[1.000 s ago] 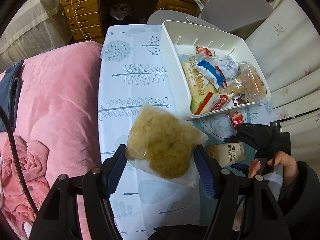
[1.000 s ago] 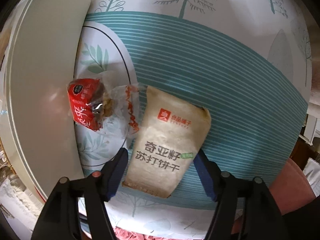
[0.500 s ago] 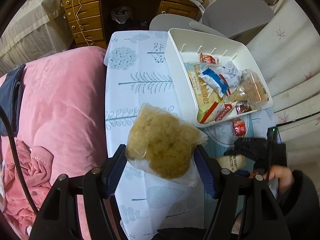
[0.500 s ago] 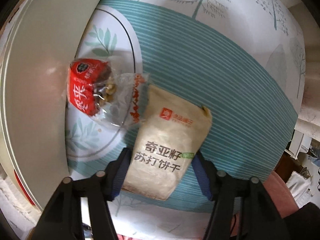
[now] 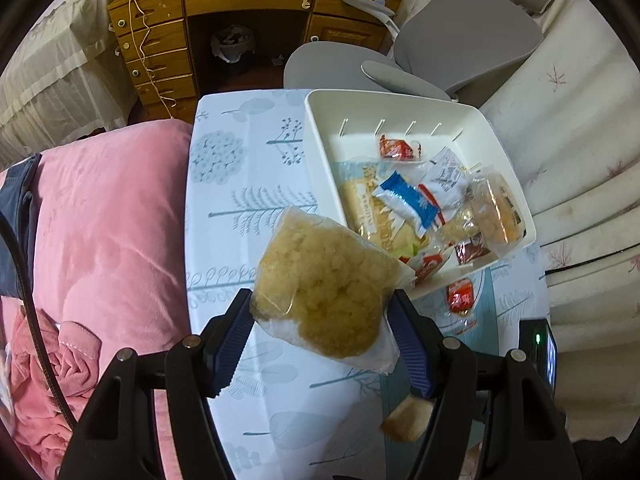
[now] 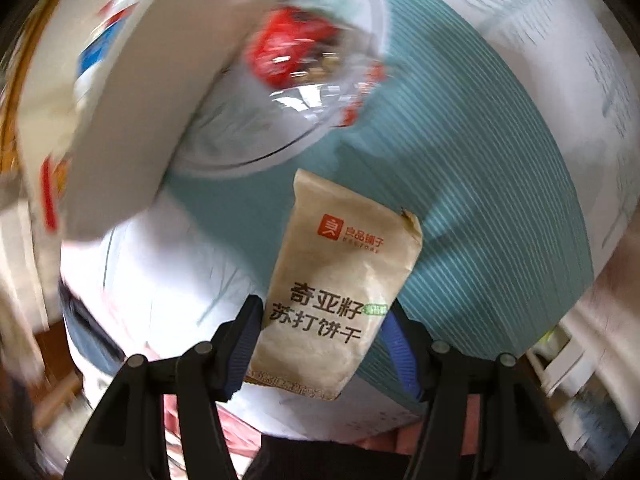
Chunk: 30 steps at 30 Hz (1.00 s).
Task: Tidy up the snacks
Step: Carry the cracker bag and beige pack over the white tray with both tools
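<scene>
Pads of the left gripper (image 5: 320,332) pinch a clear bag of puffed snack (image 5: 326,286) by its sides, so it hangs clear of the table (image 5: 240,168). The tray (image 5: 320,152) of sorted snacks lies toward two o'clock, likely its goal. The right gripper (image 6: 320,344) clamps a tan cracker packet (image 6: 340,288) near its bottom edge, lifted off the table, probably also tray-bound. A red packet (image 6: 296,52), blurred, lies loose at twelve o'clock beside the tray's wall.
</scene>
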Each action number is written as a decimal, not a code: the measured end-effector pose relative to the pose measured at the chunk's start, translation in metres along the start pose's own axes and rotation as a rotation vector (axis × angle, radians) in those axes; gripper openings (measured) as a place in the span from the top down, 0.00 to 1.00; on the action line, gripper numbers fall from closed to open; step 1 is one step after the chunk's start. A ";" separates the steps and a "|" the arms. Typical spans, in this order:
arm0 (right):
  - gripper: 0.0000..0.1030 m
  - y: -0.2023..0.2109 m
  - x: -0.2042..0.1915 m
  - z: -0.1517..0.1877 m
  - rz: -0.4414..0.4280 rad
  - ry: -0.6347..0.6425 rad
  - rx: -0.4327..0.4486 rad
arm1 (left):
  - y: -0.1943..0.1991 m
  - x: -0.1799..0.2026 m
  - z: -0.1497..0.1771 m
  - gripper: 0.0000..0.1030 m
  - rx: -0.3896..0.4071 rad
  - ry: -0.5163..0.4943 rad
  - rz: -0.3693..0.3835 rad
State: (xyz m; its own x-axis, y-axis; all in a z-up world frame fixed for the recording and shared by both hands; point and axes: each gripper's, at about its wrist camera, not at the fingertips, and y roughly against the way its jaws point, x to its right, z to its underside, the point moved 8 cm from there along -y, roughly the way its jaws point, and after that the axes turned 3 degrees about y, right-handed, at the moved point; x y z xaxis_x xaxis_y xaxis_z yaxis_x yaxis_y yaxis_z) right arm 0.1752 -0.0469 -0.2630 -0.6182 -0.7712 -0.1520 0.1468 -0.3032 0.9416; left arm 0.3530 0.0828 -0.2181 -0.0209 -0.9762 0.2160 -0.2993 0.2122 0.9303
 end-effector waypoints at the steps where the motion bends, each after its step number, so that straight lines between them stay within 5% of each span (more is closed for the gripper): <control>1: 0.41 0.003 -0.004 0.003 -0.002 0.030 -0.001 | -0.001 0.002 -0.003 0.35 0.002 0.003 -0.002; 12: 0.41 0.054 -0.062 0.009 -0.073 0.450 0.144 | -0.007 0.026 -0.030 0.35 0.037 0.070 -0.024; 30: 0.41 0.133 -0.102 -0.111 -0.145 0.821 0.508 | -0.019 0.066 -0.095 0.35 0.165 0.179 -0.052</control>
State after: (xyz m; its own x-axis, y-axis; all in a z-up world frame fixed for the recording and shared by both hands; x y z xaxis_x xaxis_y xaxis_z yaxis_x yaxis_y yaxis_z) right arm 0.3433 -0.0709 -0.1559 0.1549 -0.9538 -0.2573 -0.3579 -0.2969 0.8853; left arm 0.4484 0.0186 -0.1932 0.1635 -0.9590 0.2315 -0.4473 0.1371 0.8838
